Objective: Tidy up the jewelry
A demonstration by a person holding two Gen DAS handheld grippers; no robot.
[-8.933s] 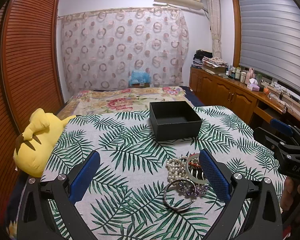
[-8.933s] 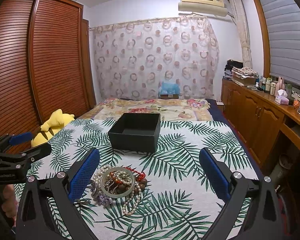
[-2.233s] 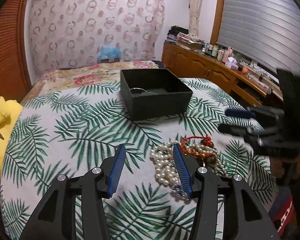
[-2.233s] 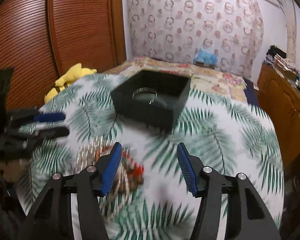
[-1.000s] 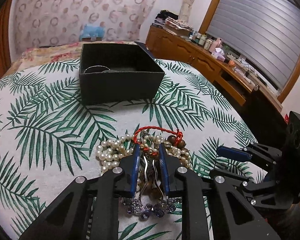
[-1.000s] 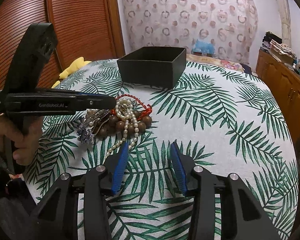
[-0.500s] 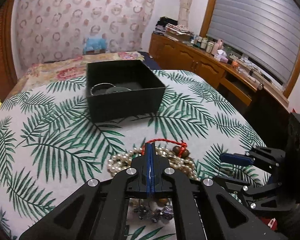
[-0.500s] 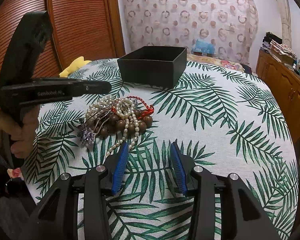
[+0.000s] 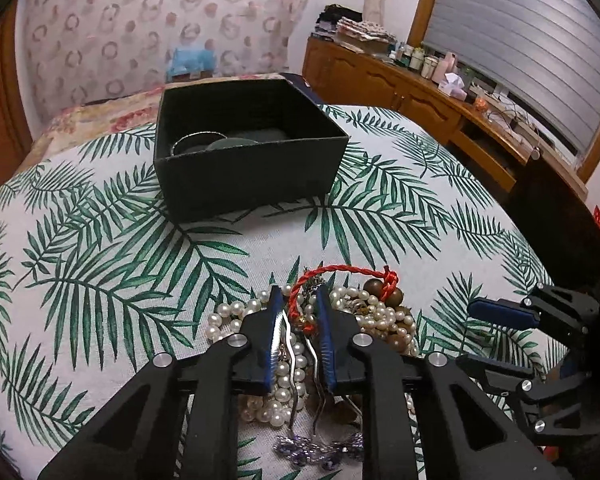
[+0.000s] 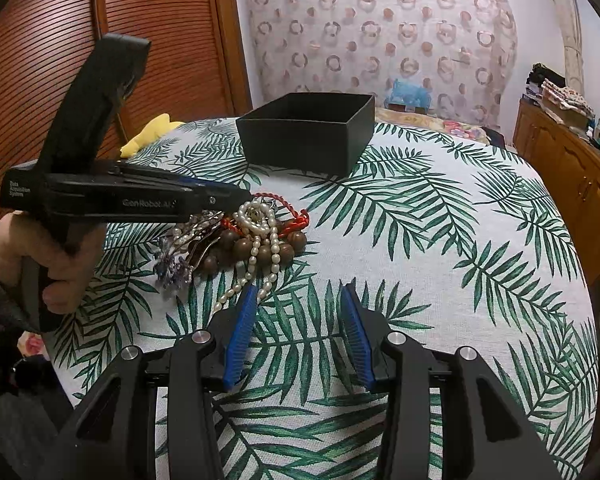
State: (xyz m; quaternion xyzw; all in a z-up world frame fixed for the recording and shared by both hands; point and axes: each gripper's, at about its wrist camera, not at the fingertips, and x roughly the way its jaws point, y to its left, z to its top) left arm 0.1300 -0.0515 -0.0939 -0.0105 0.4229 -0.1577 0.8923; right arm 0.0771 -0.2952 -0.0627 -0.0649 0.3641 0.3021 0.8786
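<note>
In your left wrist view, the left tool [image 9: 298, 300] sits low over the jewelry pile [image 9: 340, 320] near the table's [image 9: 100, 260] near edge, its jaws opening with a narrow gap between them; the red cord bracelet [image 9: 340, 270] and the wavy silver hairpin [image 9: 290, 344] lie in that gap, and the pads do not look pressed on either, so nothing is gripped yet. The black box [image 9: 244, 152] stands toward the far edge, well apart from the pile, with a silver bangle [image 9: 198, 138] and a greenish ring already inside. From the right wrist view, your right tool [image 10: 298, 320] hovers released and empty above the bare cloth just beside the pile's trailing pearl strand [image 10: 256, 256], while your left hand [image 10: 52, 256] holds the other tool level over the pile's left side. The risk here, I judge, is the tangle: cord, pearls, wooden beads [image 10: 244, 246] and hairpin overlap, so closing on one strand may drag the whole heap toward the table's edge, or pinch two pieces at once. A thin cord could also slip from narrow pads on the way to the box.
</note>
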